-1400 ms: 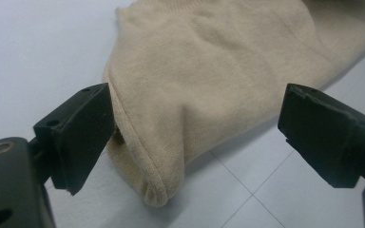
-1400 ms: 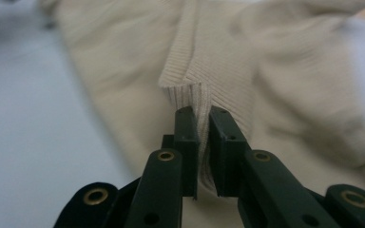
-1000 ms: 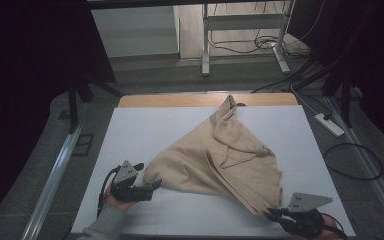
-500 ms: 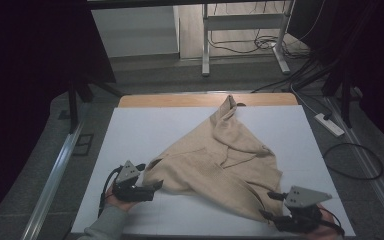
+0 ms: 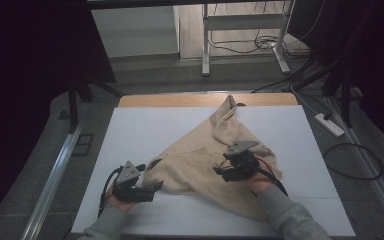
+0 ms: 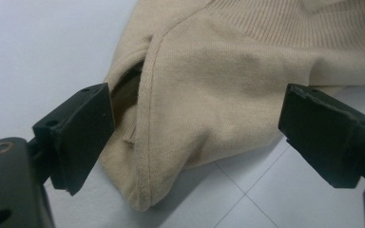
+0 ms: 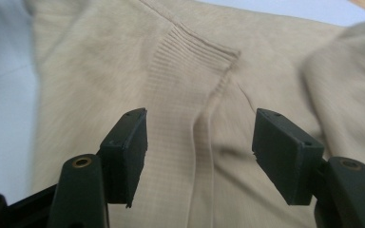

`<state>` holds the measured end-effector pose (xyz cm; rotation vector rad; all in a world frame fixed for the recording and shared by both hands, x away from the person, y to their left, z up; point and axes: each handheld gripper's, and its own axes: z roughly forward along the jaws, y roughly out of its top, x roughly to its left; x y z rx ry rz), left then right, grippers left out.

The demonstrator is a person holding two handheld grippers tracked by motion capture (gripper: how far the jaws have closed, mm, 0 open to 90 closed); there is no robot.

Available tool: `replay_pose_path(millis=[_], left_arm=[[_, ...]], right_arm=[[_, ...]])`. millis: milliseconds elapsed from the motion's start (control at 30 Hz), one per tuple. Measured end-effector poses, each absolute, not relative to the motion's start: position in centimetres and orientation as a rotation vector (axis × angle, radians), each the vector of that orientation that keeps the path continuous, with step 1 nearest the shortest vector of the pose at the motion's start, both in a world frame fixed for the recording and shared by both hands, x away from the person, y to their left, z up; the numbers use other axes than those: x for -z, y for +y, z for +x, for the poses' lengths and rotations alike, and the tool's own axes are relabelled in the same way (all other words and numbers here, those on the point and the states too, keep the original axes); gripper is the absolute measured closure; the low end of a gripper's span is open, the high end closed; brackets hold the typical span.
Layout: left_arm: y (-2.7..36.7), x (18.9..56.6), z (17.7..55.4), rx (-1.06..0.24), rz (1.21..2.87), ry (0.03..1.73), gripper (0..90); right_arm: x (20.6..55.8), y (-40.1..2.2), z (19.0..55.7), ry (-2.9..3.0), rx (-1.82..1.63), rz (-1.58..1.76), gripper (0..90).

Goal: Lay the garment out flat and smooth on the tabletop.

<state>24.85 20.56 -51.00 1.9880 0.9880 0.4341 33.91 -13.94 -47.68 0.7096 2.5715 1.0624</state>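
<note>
Right gripper view is looking straight along the right gripper (image 7: 199, 156), whose jaws have just been opening and are now standing spread with nothing pinched, hovering over the ribbed band (image 7: 190, 57) of the beige sweater (image 7: 123, 80), a seam running up between them. Left gripper view is showing the left gripper (image 6: 195, 137) with its jaws likewise spread wide, a folded hem corner of the sweater (image 6: 218, 80) lying between them on the white desk (image 6: 38, 42) without either pad pressing on it. Judging from this, the work in hand seems to be spreading or arranging the sweater, and the step looks like a re-grasp: the right gripper is searching for a new hold near the ribbing while the left is waiting at its corner. The next move probably calls for lowering the right jaws onto a single layer at the band and closing, without bunching the folds beneath. High view is giving what the close views cannot: the whole sweater (image 5: 215, 150) is lying crumpled in a rough triangle in the middle of the desk (image 5: 145, 125), one end reaching toward the far edge, with the left gripper (image 5: 152, 187) at its near-left corner and the right gripper (image 5: 220, 172) over its middle.
</note>
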Motion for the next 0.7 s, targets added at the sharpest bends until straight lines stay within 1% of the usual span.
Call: replay_pose_path(millis=[100, 167, 200, 333, 400, 433, 500, 700], left_arm=[[20.7, 51.1, 24.8, -0.434, 1.985, 0.995, 11.8], [20.7, 51.0, 24.8, -0.436, 1.984, 0.993, 11.9], [20.7, 51.0, 24.8, -0.437, 1.985, 0.993, 11.9], [20.5, 51.1, 24.9, -0.437, 1.992, 0.989, 11.9], [20.6, 51.0, 24.9, -0.438, 1.989, 0.988, 11.9], [20.6, 51.0, 24.9, -0.439, 1.988, 0.988, 11.9], [20.7, 51.0, 24.9, -0.436, 1.98, 0.994, 11.9], [21.0, 50.8, 24.9, -0.44, 1.967, 0.998, 11.9]], right_arm=[[49.1, -12.3, 34.7, 2.614, -0.994, 0.71, 37.0], [49.9, -11.7, 34.7, 2.627, -0.889, 0.703, 41.0], [50.2, -11.6, 34.5, 2.616, -0.849, 0.675, 45.4], [50.2, -11.7, 33.7, 2.562, -0.858, 0.591, 71.7], [50.0, -11.7, 33.3, 2.56, -0.878, 0.556, 80.3], [49.9, -11.7, 33.0, 2.56, -0.887, 0.537, 82.9], [49.7, -11.8, 32.6, 2.57, -0.935, 0.508, 84.6], [48.9, -12.8, 30.6, 2.673, -1.123, 0.498, 85.2]])
